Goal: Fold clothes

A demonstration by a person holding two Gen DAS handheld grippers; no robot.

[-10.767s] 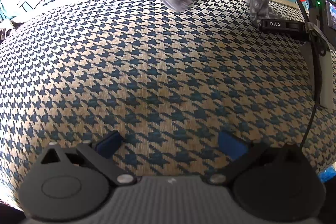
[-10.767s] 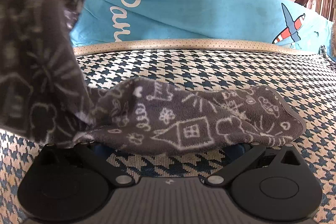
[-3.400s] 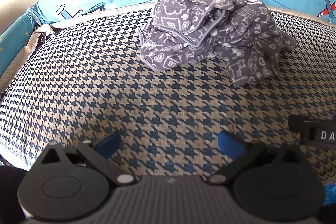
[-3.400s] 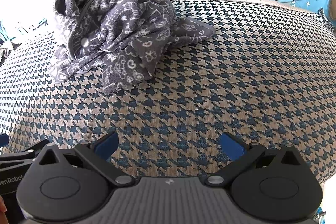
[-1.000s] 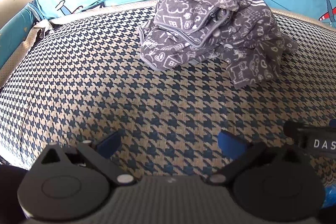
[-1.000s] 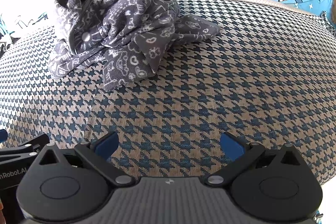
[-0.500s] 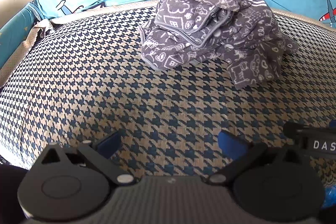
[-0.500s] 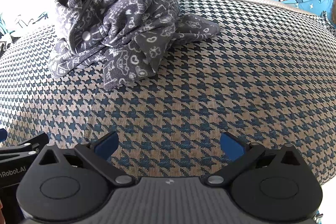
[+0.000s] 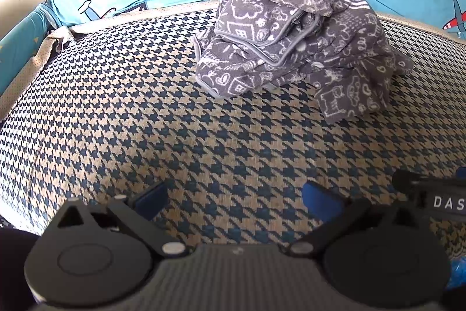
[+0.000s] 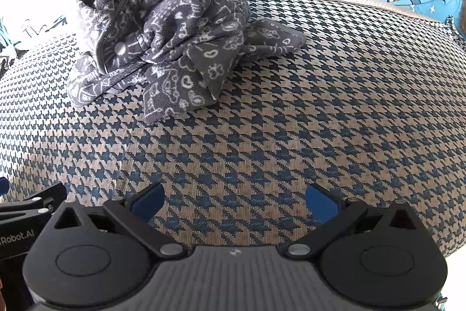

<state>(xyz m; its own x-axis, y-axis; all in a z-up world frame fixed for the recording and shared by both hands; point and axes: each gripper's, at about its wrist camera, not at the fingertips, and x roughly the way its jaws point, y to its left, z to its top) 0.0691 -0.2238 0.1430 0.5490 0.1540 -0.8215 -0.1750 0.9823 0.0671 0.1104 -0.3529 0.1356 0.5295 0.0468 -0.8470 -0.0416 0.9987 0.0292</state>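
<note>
Both grippers, left gripper (image 9: 234, 198) and right gripper (image 10: 234, 198), have their fingers spread and empty; the grey printed garment (image 9: 294, 28) sits bunched, well ahead on the houndstooth cushion (image 9: 145, 112). I'd pinch its piped edge, then spread flat.

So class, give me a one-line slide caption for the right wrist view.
Open right gripper hovers over houndstooth cushion, facing a crumpled grey doodle-print fleece garment.
</note>
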